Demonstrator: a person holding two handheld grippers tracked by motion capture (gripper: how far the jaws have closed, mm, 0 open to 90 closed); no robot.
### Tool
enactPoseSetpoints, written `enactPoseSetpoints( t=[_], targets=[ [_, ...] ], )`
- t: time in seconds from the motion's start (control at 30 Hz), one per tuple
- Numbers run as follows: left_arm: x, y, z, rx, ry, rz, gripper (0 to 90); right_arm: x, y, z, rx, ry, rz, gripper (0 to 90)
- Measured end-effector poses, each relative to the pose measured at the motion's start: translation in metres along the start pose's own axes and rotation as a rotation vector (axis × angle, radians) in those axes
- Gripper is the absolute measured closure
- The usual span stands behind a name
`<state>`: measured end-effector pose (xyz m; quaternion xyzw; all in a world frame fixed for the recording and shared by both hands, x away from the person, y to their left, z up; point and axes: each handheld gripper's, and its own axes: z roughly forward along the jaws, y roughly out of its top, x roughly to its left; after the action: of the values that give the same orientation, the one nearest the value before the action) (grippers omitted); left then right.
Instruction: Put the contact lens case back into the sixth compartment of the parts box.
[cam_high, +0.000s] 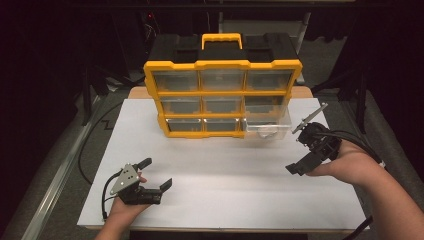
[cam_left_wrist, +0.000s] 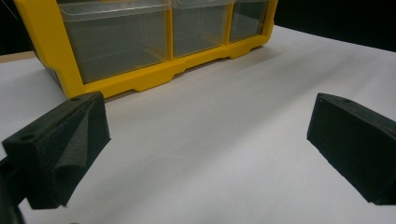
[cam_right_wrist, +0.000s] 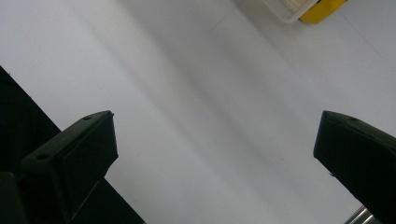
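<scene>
Right claw (cam_high: 300, 162) spread, empty, just off the bench's (cam_high: 225, 200) right edge; the pulled-out clear drawer (cam_high: 267, 127) sits up-left of it, nearer than to left claw (cam_high: 156, 175), also spread.

A dark lab: white table (cam_high: 220, 195), black stands (cam_high: 357, 80), cables (cam_high: 87, 145).

Dim, dark surroundings, soft shadows
</scene>
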<state>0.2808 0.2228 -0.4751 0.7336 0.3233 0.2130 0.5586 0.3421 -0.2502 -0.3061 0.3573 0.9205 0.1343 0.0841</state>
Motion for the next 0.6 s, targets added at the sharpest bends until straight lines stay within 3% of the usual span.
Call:
enactPoseSetpoints(
  t=[0.57, 0.6],
  targets=[
    [0.0, 0.0, -0.001, 0.0, 0.0, -0.001, 0.4, 0.005, -0.01, 0.049, 0.045, -0.001, -0.002, 0.1],
    [0.0, 0.0, -0.001, 0.0, 0.001, -0.001, 0.4, 0.006, -0.01, 0.052, 0.053, -0.001, 0.017, 0.1]
  ],
)
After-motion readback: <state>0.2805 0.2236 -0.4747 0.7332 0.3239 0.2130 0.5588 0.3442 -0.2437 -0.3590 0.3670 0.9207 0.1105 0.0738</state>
